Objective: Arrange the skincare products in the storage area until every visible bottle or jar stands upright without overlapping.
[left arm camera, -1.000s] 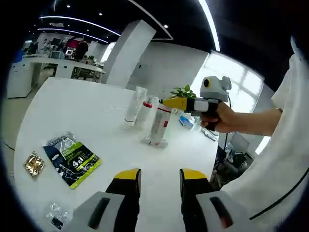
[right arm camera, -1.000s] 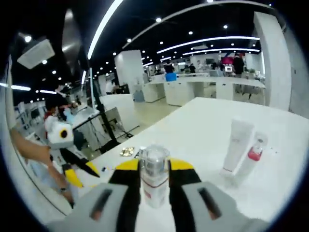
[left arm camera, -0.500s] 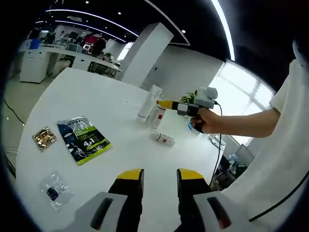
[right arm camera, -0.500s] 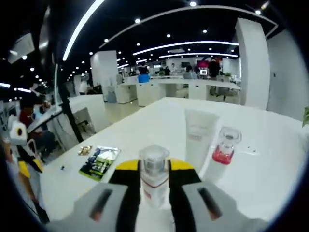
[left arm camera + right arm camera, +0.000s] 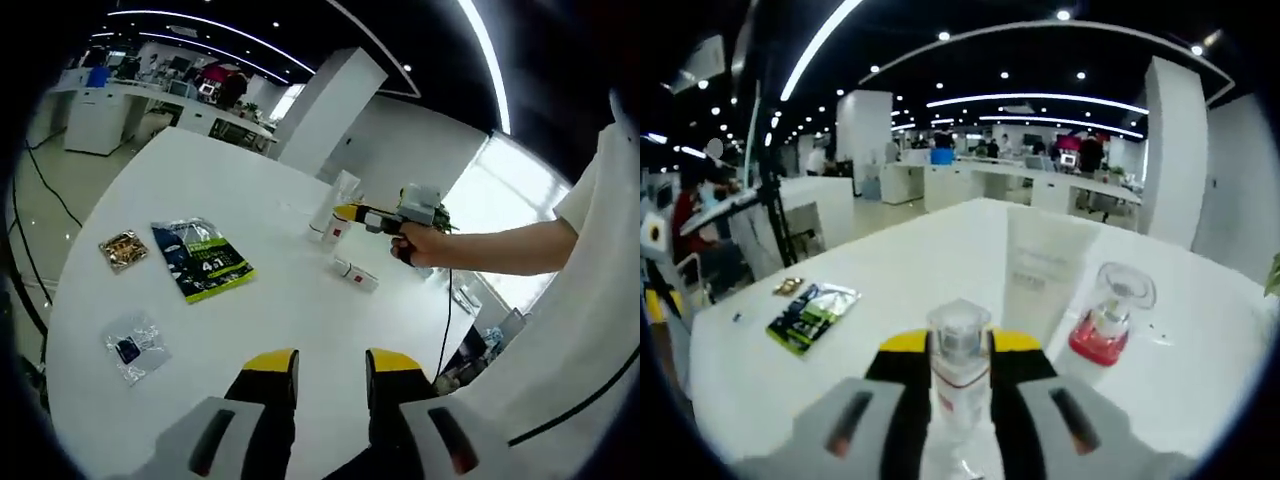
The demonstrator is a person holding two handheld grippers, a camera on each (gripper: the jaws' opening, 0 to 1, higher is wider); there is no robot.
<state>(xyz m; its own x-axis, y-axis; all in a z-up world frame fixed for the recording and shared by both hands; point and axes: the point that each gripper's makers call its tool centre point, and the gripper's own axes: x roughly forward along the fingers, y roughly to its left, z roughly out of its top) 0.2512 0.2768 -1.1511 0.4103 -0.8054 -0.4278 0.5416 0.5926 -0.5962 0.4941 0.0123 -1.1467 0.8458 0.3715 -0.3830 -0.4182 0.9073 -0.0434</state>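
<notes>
The right gripper [image 5: 960,375] is clamped on a clear, red-labelled pump bottle [image 5: 959,372]. It looks light, rigid and slick, best held mid-body. At one o'clock stand a white tube [image 5: 1040,272] and a red-based bottle [image 5: 1106,322]. The left gripper [image 5: 318,368] hovers empty, jaws slightly parted, over the white table [image 5: 200,330].

Right gripper [image 5: 960,385], fingers clamped on the clear-capped bottle [image 5: 960,365], now sits closer to the white tube [image 5: 1040,270] and the red-collared bottle [image 5: 1108,320]; both loom larger at right of centre. In the left gripper view, the right gripper [image 5: 350,212] appears smaller, further up the table [image 5: 280,310].
</notes>
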